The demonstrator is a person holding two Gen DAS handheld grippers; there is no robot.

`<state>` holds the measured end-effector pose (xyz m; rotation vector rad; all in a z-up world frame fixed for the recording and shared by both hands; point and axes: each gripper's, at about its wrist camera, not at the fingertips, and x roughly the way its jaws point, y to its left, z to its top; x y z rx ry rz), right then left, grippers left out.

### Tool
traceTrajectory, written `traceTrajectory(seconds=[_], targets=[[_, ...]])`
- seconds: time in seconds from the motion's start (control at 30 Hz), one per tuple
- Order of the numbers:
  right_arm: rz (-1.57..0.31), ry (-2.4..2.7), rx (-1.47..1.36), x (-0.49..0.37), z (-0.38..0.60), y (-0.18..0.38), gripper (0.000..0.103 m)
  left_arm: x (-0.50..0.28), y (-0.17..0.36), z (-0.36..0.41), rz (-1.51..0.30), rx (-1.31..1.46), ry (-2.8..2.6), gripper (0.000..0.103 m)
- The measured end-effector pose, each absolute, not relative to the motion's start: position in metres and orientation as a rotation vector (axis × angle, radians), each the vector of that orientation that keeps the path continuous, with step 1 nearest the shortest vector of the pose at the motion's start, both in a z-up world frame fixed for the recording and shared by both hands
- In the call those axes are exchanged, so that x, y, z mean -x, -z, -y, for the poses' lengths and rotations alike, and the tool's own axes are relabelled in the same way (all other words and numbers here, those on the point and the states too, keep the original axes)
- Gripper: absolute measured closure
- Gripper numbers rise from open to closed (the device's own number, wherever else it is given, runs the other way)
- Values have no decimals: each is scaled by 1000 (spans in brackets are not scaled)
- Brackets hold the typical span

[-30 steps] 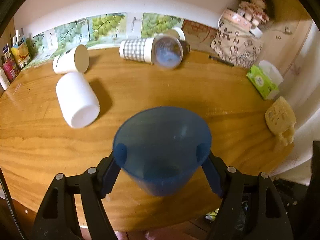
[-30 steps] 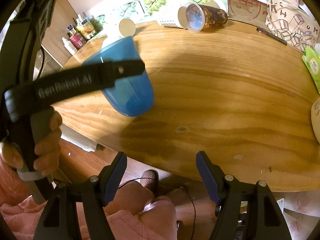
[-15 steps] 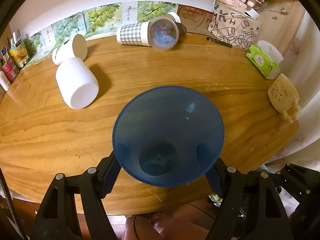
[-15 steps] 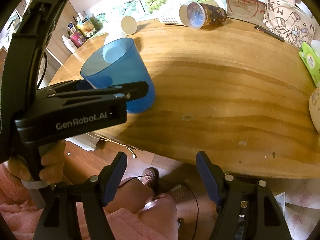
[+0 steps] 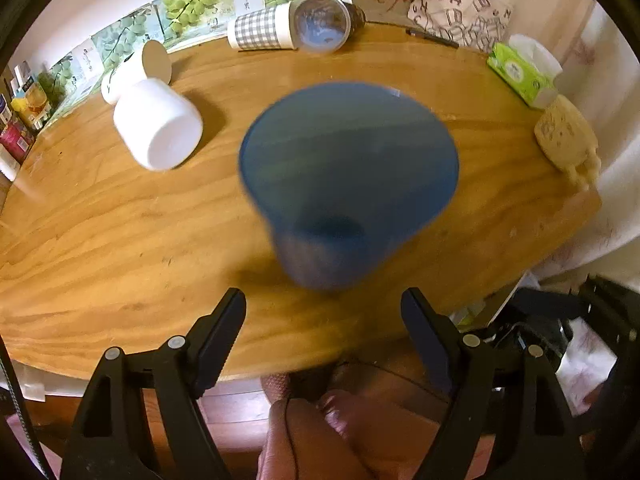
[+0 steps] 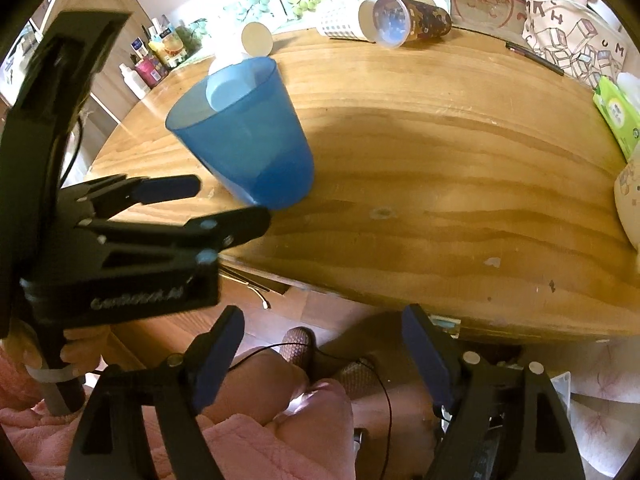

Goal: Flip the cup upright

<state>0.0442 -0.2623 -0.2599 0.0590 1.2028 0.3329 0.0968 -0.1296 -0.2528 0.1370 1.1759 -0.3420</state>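
Observation:
A blue translucent cup (image 5: 344, 184) stands upright, mouth up, on the wooden table (image 5: 120, 240) near its front edge; it is blurred in the left wrist view. It also shows in the right wrist view (image 6: 248, 140). My left gripper (image 5: 323, 312) is open and empty, drawn back just behind the cup, apart from it. In the right wrist view it (image 6: 200, 200) sits left of the cup's base. My right gripper (image 6: 322, 332) is open and empty, below the table's front edge.
Other cups lie on their sides: a white one (image 5: 160, 128), a second white one (image 5: 136, 68), a checked one (image 5: 260, 32) and a dark patterned one (image 6: 404, 20). A green tissue pack (image 5: 524, 72), a printed bag (image 5: 460, 12) and a beige mug (image 5: 568, 136) sit at right.
My left gripper set the blue cup upright on the table, opened and pulled back from it. The right gripper stayed open and nearly still.

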Motion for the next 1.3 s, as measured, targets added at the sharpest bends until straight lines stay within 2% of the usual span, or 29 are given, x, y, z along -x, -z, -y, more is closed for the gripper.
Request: traceTrajectory(seconds=[0.3, 0.43, 0.93, 1.2, 1.3], targets=[[-1247, -280, -33, -40, 257, 262, 21, -72, 258, 87, -1249, -169, 171, 20], [-1213, -260, 2, -36, 254, 243, 20, -61, 241, 61, -1212, -155, 60, 20], [-959, -143, -102, -18, 257, 103, 15, -44, 87, 42, -880, -22, -31, 20], [-713, -67, -97, 18, 258, 45, 15, -18, 33, 52, -743, 13, 27, 15], [-627, -49, -92, 28, 258, 35, 10, -10, 20, 51, -690, 39, 36, 13]])
